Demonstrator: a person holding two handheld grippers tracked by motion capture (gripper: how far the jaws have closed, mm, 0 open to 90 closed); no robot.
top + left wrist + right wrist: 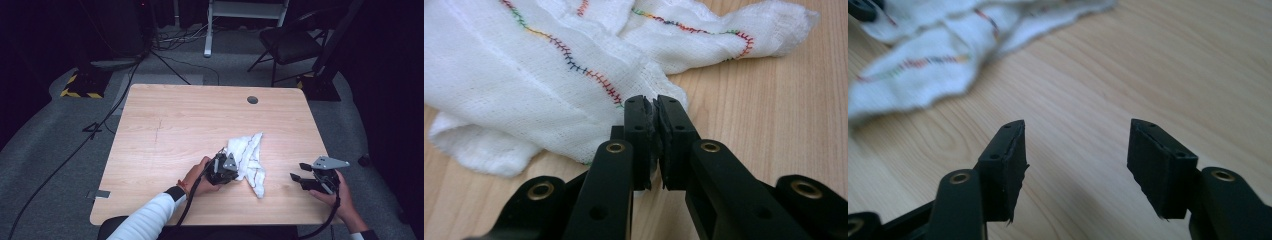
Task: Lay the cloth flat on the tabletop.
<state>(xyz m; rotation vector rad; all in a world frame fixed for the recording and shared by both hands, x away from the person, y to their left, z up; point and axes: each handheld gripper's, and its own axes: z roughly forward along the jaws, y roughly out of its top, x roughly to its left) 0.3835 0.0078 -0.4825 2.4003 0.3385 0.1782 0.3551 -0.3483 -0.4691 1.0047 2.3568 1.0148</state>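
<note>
A recording lab, dark all round. Cables are trailing over grey carpet; hazard-taped stand bases are flanking the worktop.

Tabletop bare across upper half and left; crumpled cloth blocks lower centre; open lane at lower right.

light: bench glowing bright, dark surroundings | shadows: soft | blur: cloth smearing upper left, right gripper view | left gripper view: sharp

The left gripper and right gripper are black, with brass-ringed screw holes and grey three-cornered plates. Black cables trail from both. The left forearm wears a white ribbed sleeve with a dark cuff.
</note>
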